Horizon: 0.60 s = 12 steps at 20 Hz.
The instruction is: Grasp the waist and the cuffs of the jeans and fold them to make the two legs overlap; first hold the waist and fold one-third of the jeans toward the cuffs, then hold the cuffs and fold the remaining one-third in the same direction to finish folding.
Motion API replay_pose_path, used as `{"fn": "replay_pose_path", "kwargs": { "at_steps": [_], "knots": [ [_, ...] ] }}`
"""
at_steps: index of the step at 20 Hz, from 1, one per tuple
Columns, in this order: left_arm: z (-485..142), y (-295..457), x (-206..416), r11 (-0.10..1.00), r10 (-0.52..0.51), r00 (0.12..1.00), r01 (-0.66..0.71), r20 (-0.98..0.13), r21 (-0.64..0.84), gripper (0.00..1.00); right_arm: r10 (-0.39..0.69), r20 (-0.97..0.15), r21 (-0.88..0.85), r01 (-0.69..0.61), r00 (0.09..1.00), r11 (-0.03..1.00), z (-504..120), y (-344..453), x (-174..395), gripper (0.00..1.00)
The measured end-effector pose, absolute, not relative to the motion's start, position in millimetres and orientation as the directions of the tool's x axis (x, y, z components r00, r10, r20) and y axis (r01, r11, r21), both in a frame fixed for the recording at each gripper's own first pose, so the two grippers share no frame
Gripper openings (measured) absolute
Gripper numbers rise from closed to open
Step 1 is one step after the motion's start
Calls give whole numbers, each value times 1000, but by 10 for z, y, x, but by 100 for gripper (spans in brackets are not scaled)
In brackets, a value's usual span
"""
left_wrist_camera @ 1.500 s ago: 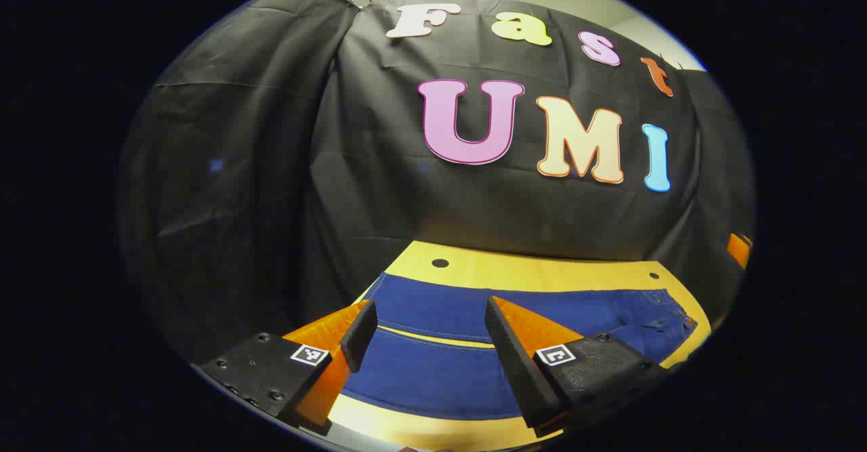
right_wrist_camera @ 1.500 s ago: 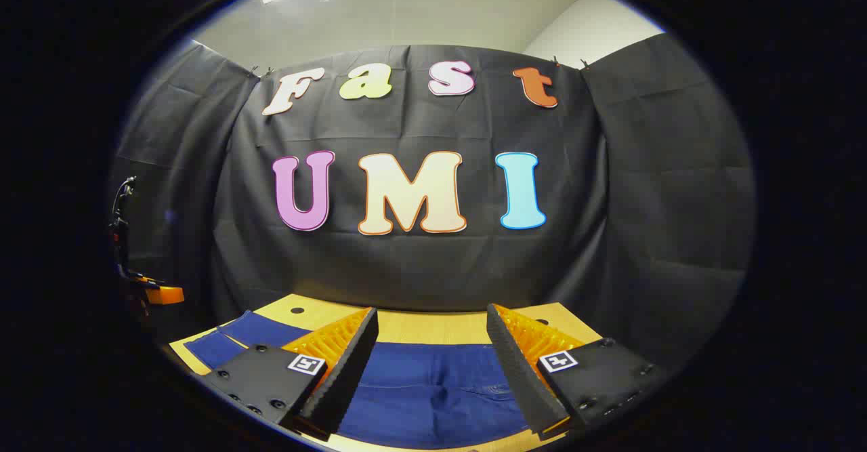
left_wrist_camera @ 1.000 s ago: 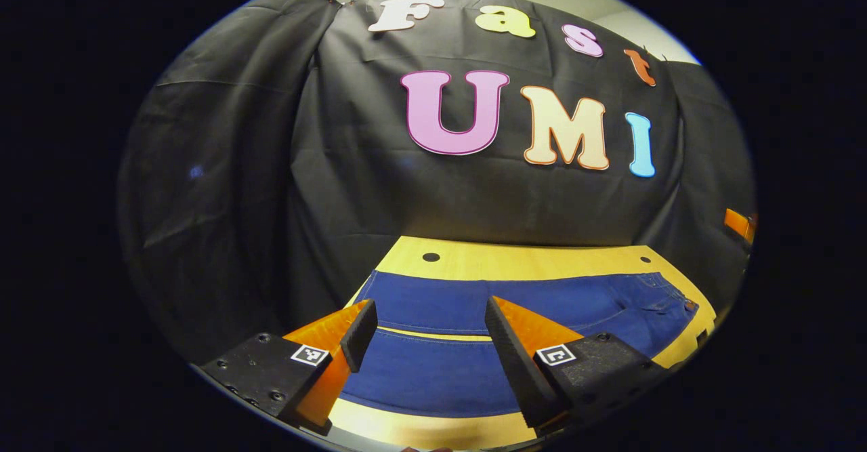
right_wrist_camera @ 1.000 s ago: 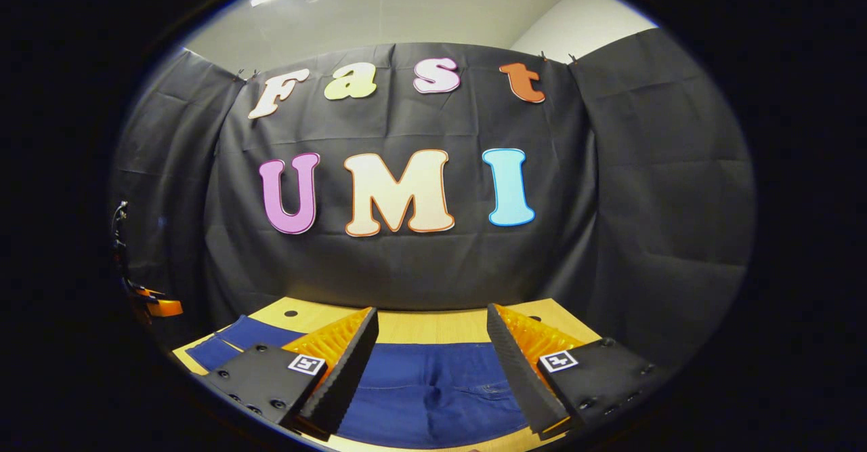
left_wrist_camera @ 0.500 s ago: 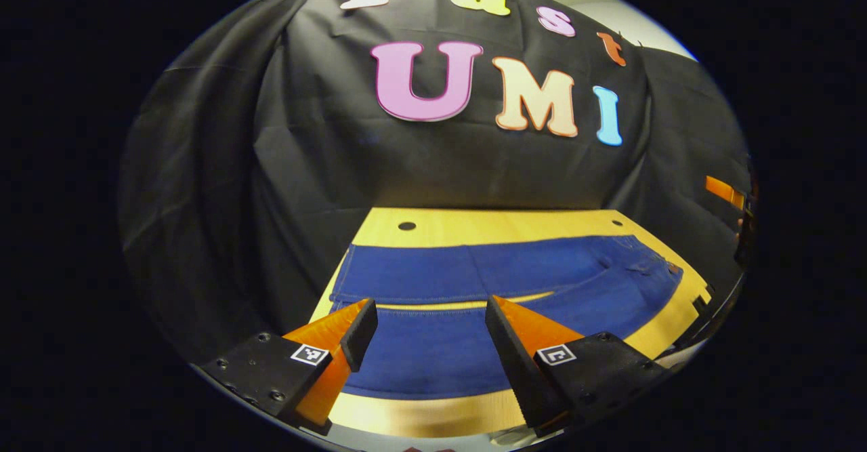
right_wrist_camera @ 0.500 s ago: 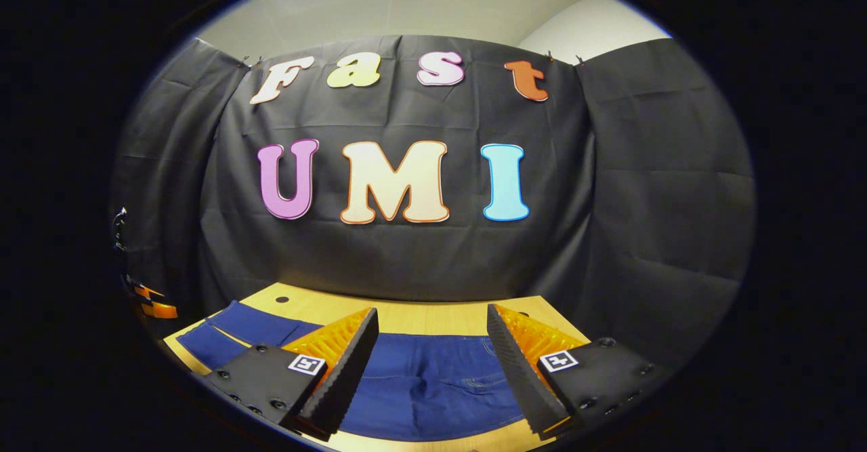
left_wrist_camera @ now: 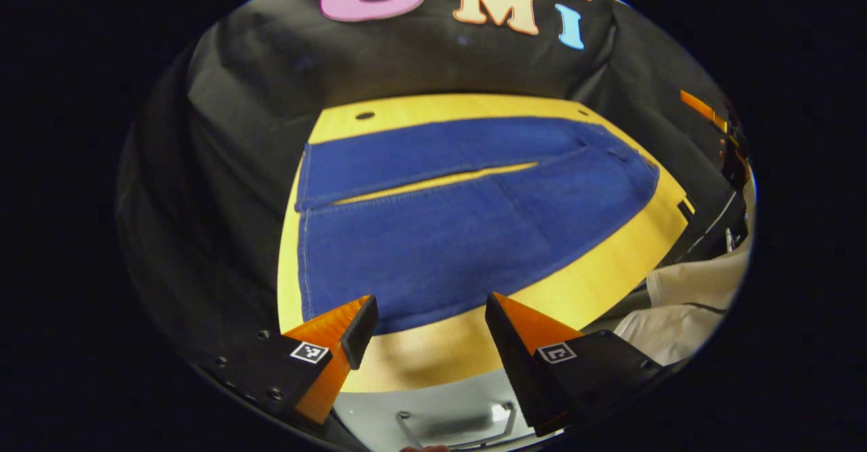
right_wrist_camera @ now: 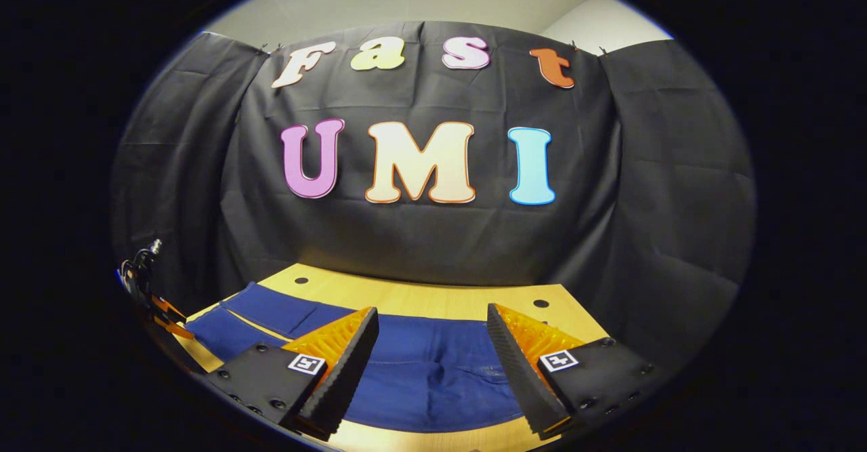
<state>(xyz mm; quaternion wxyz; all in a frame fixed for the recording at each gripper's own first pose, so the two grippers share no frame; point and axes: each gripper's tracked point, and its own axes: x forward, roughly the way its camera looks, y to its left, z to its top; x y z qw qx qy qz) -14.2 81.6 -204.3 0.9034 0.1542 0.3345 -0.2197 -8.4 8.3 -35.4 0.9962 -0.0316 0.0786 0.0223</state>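
A yellow wooden tabletop (left_wrist_camera: 609, 272) carries a pair of dark blue denim jeans (left_wrist_camera: 433, 235) spread flat, lying lengthwise along it and covering most of its surface; in the left gripper view the two legs lie side by side with a thin strip of bare wood showing between them, the cuffs toward the tabletop's left edge and the waist toward its right edge; the legs do not yet overlap, so the first fold looks not yet begun, and the flat spread likely serves to leave both ends open to a grasp.

In the right gripper view the jeans (right_wrist_camera: 433, 377) show their waist and seat part near the tabletop's front edge, with the legs running off toward the left.

The left gripper (left_wrist_camera: 427, 323) hovers above the front edge near the cuff end, its two fingers spread apart and holding nothing; tilted downward at the near leg's hem, it seems placed to take the cuffs.

The right gripper (right_wrist_camera: 433, 350) hangs over the waist part, fingers likewise spread and empty, seemingly lined up to take the waistband.

A pale sleeve (left_wrist_camera: 684, 303) of the person shows at the right of the left gripper view, beyond the tabletop's front right corner.
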Motion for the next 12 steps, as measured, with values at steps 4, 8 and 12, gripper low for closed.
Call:
{"fn": "replay_pose_path", "kwargs": {
  "at_steps": [4,8,12],
  "knots": [
    [-2223,1084,-51,772,-229,619,585,-751,247,96,38,-183,-69,-51,982,996,-445,103,-147,99],
    [-2337,1239,-65,657,-154,528,686,-835,313,96,18,-211,-61,-31,977,998,-554,63,-208,99],
    [-2352,1220,-76,597,-121,480,734,-869,323,96,-14,-232,-51,2,973,999,-655,-41,-283,99]
  ]
}}
